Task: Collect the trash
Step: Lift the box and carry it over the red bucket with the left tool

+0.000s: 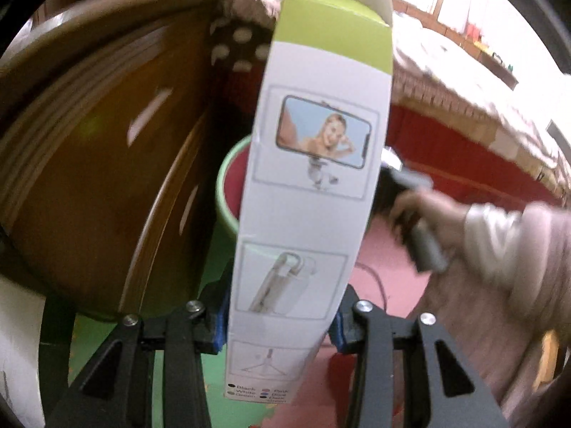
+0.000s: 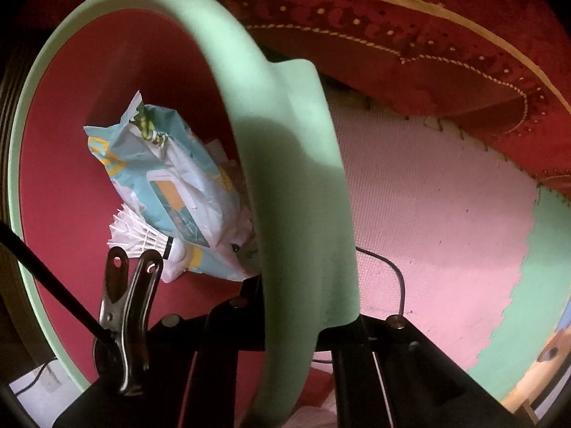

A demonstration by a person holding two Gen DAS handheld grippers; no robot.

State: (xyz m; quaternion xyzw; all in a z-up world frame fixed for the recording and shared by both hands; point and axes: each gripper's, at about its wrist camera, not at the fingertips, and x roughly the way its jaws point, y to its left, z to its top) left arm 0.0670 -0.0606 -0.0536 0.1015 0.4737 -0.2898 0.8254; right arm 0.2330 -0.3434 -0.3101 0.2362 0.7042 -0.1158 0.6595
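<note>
The left gripper [image 1: 280, 324] clamps a tall white-and-green carton [image 1: 314, 185], upright, near the green bin [image 1: 228, 214]. The right gripper [image 2: 303, 321] is closed on the bin's rim [image 2: 296, 178]; a crumpled wrapper [image 2: 167, 182] and shuttlecock [image 2: 142, 239] lie inside.

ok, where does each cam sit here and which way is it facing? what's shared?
Left wrist: on the left gripper, angled down past the tall product box its jaws clamp, toward the green bin; the person's other hand and sleeve show.
Right wrist: on the right gripper, facing down into the bin, jaws shut on its rim; inside lie a crumpled wrapper and shuttlecock.
Shared: the bin, the pink-and-green floor mat.
</note>
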